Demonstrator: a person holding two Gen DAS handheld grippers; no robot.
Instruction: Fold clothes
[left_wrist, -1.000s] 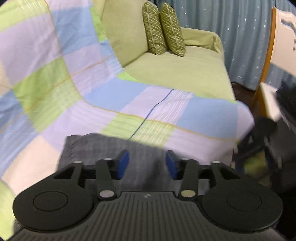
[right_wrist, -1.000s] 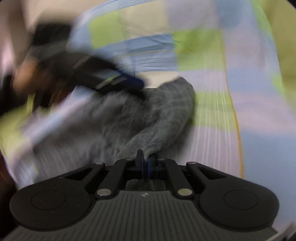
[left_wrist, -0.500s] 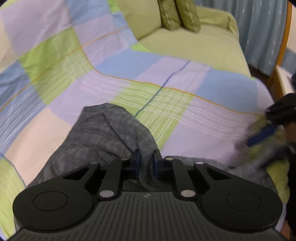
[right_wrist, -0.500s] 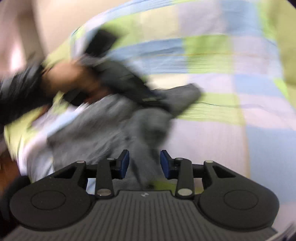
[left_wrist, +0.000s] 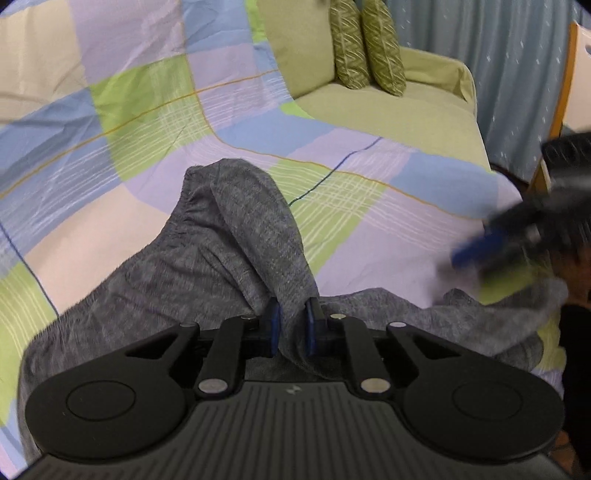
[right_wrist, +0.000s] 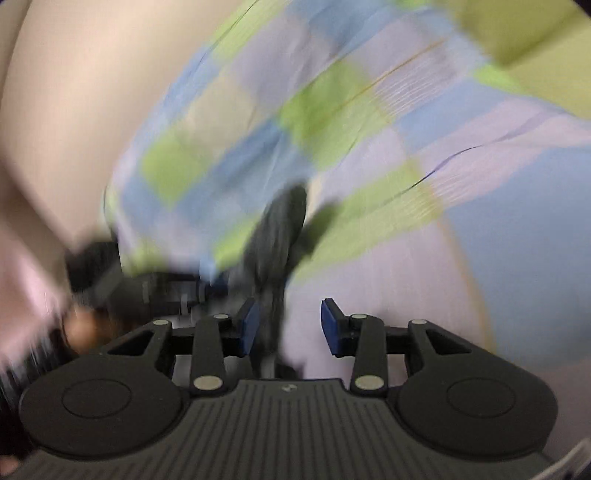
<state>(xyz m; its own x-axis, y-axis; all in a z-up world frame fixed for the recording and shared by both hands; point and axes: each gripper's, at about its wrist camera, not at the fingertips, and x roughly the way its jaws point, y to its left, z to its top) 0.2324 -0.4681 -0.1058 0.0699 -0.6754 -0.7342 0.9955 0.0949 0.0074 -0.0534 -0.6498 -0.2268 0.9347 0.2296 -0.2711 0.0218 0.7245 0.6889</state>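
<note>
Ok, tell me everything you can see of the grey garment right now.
The grey garment is a soft, heathered knit, rumpled rather than flat. It lies on the patchwork bedspread, spreading across the near edge from left to right. One fold rises in a rounded ridge and is pinched by the left hand-held gripper. The right hand-held gripper is open, with a blurred strip of grey cloth between its fingers.

Open checked sheet (left_wrist: 369, 229) beyond and right of the garment (left_wrist: 207, 258), flat and free for passing, garment raised in a ridge at centre, two cushions (left_wrist: 365, 48) far back on the sofa (left_wrist: 399, 114), chair (left_wrist: 569, 81) at right edge
</note>
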